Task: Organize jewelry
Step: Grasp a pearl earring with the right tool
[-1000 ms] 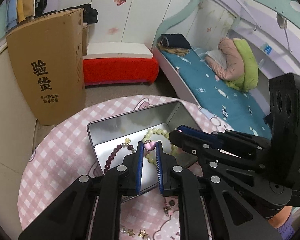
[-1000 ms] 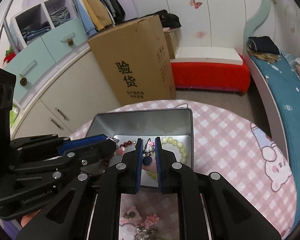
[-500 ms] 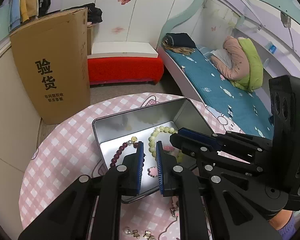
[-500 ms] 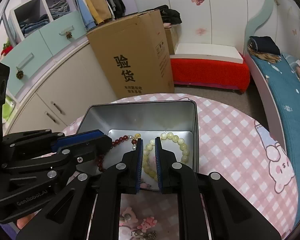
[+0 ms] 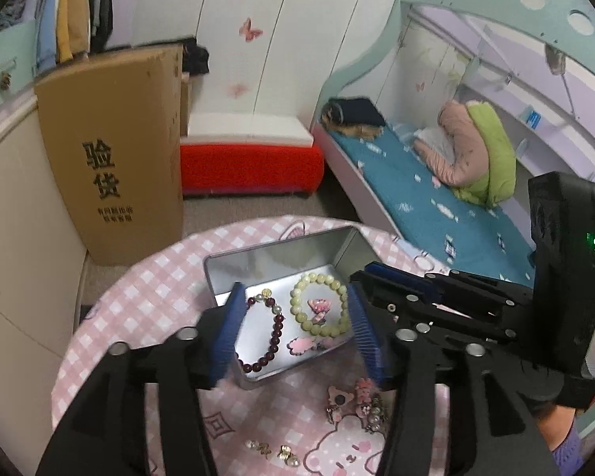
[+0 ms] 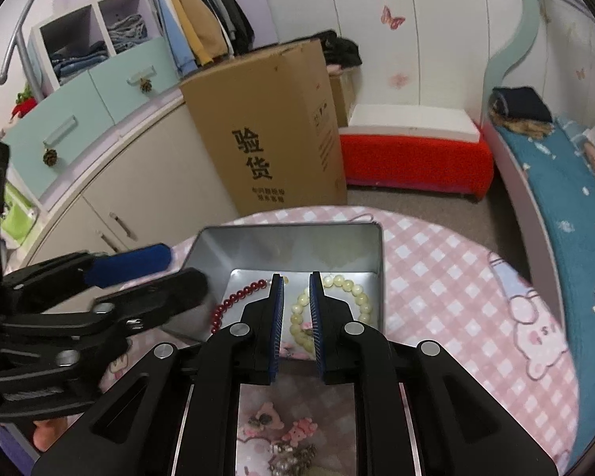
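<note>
An open metal tin (image 5: 281, 254) (image 6: 289, 246) sits on the round pink checkered table (image 5: 154, 293). Inside lie a dark red bead bracelet (image 5: 271, 341) (image 6: 234, 301), a pale yellow bead bracelet (image 5: 321, 305) (image 6: 353, 293), a small pink charm (image 5: 317, 305) inside the yellow ring, and a flat pink piece (image 5: 303, 344). My left gripper (image 5: 295, 333) is wide open and empty above the tin's near edge. My right gripper (image 6: 296, 317) has its jaws a narrow gap apart, empty, above the tin.
Loose pink hair clips and trinkets (image 5: 357, 400) (image 6: 281, 432) and small pearl earrings (image 5: 273, 450) lie on the table in front of the tin. A tall cardboard box (image 5: 115, 150) stands beyond the table; a bed (image 5: 416, 198) runs on the right.
My left gripper opened wide from nearly shut. The pink charm that the grippers held over the tin a second ago now lies in the tin. Both grippers drew back and up.
</note>
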The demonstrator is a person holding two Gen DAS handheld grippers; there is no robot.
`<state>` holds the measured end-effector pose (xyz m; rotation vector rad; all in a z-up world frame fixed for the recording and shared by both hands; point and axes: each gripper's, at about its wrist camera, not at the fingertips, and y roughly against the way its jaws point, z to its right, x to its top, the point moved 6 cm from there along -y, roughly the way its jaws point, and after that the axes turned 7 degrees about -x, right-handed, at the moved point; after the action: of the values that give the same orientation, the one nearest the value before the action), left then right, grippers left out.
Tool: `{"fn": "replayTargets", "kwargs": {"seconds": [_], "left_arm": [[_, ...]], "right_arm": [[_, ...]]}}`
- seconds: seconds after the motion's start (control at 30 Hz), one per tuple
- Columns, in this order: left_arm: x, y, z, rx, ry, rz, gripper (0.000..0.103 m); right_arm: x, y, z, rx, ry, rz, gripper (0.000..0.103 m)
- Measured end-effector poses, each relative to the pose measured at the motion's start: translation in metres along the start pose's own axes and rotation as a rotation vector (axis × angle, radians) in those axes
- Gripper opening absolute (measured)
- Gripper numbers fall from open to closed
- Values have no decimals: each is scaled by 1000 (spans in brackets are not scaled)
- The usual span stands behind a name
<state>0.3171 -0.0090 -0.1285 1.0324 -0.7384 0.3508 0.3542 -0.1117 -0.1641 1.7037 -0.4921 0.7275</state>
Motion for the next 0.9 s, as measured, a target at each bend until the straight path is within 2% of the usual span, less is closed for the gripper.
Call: {"fn": "replayTargets", "kwargs": {"seconds": [0.03, 0.07, 0.1, 0.23, 0.37, 0.57, 0.77, 0.9], "left_arm": [[-2, 10, 1, 15, -8, 26, 62], [-3, 15, 2, 25, -15, 40, 62], [-7, 22, 3, 42, -25, 53, 62], [-28, 39, -2, 84, -28, 74, 63], [-54, 45, -15, 134, -7, 60, 63], [-91, 51, -31, 155, 62, 28, 63], [-114, 54, -51, 194, 102, -1, 63], [-120, 57, -62, 208, 120, -3, 63]], "right_arm": [[0, 6, 1, -7, 0, 11, 36], [-2, 15, 3, -25, 0, 33, 56], [-3, 20, 4, -37, 5, 47, 58], [-21, 40, 10, -58, 4, 54, 58], [-45, 46, 0, -63, 33, 41, 58], [-87, 31, -44, -29, 131, -26, 58], [-111, 12, -79, -26, 222, -83, 57], [-121, -1, -89, -12, 244, -126, 43]]}}
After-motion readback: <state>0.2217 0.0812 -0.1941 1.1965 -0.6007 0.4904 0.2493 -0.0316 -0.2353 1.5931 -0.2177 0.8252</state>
